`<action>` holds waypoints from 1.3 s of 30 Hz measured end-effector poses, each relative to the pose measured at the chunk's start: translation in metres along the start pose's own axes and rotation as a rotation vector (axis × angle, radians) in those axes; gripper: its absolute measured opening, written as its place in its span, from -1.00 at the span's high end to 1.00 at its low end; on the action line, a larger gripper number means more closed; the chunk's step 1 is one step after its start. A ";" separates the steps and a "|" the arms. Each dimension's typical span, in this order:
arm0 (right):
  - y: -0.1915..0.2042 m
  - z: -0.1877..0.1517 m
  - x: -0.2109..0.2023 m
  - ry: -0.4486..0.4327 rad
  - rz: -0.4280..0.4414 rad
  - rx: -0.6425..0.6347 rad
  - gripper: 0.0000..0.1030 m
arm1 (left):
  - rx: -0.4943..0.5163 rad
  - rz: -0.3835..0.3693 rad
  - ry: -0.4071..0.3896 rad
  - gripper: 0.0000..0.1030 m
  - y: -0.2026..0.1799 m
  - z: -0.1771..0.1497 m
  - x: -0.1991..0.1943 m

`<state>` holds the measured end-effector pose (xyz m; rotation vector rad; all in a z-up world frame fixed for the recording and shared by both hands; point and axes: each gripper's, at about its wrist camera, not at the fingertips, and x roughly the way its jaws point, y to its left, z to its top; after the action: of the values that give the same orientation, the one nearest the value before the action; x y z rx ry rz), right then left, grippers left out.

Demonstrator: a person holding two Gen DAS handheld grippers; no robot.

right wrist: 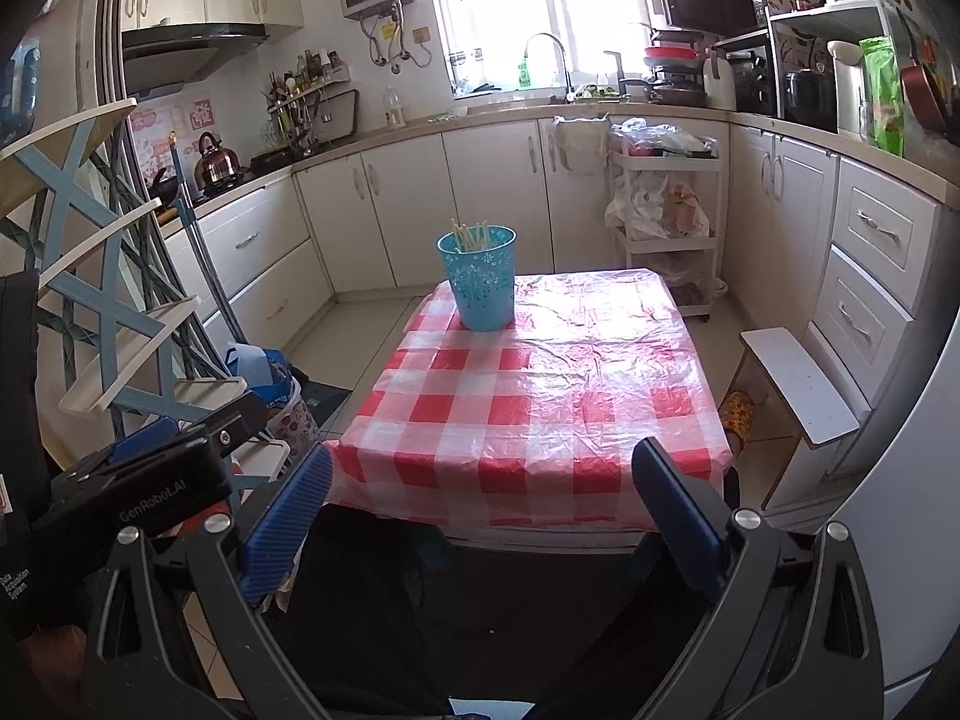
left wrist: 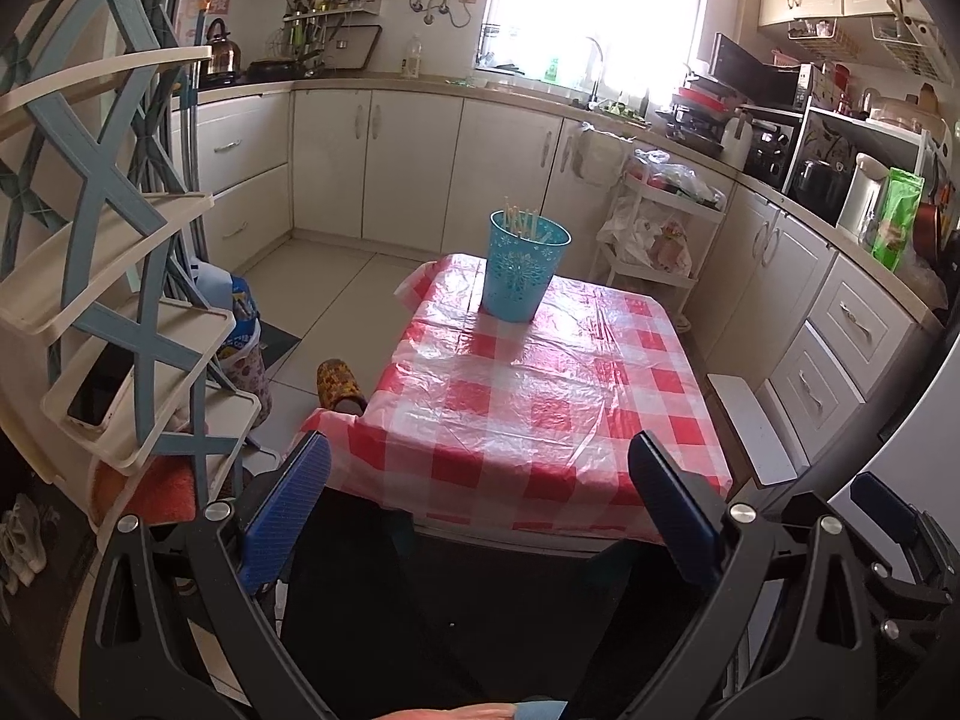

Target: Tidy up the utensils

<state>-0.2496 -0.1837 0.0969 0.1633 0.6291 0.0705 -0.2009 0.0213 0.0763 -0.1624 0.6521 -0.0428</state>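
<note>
Checkered table (left wrist: 540, 396) bears one blue cup (left wrist: 525, 267) of chopsticks (left wrist: 519, 219); both claws (left wrist: 480, 504) (right wrist: 483, 507) released, empty.

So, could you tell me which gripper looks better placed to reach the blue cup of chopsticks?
Left, marginally: both grippers are open, empty and short of the table, but the blue cup stands at the far left corner, on the left gripper's side.

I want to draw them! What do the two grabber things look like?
Each is a black frame with triangle-shaped holes and shiny silver bolts. The left gripper and right gripper both have two flat fingers with ribbed blue pads. In the right wrist view, white lettering on the left gripper's black body reads "GenRobot.AI".
</note>
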 end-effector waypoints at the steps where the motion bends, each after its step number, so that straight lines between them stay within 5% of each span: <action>1: 0.001 -0.001 -0.001 -0.001 0.000 -0.002 -0.86 | 0.005 0.001 -0.004 -0.85 0.000 -0.001 -0.001; 16: 0.001 -0.001 -0.006 -0.001 -0.001 0.001 -0.86 | 0.074 0.008 -0.039 -0.85 -0.007 -0.004 -0.016; 20: 0.002 -0.002 -0.005 0.004 -0.002 -0.002 -0.86 | 0.047 -0.040 -0.040 -0.85 -0.001 -0.004 -0.016; 39: 0.004 -0.003 -0.004 0.008 -0.003 -0.001 -0.86 | 0.048 -0.017 -0.014 -0.85 -0.001 -0.005 -0.010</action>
<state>-0.2548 -0.1800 0.0981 0.1610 0.6372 0.0692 -0.2121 0.0206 0.0783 -0.1218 0.6354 -0.0737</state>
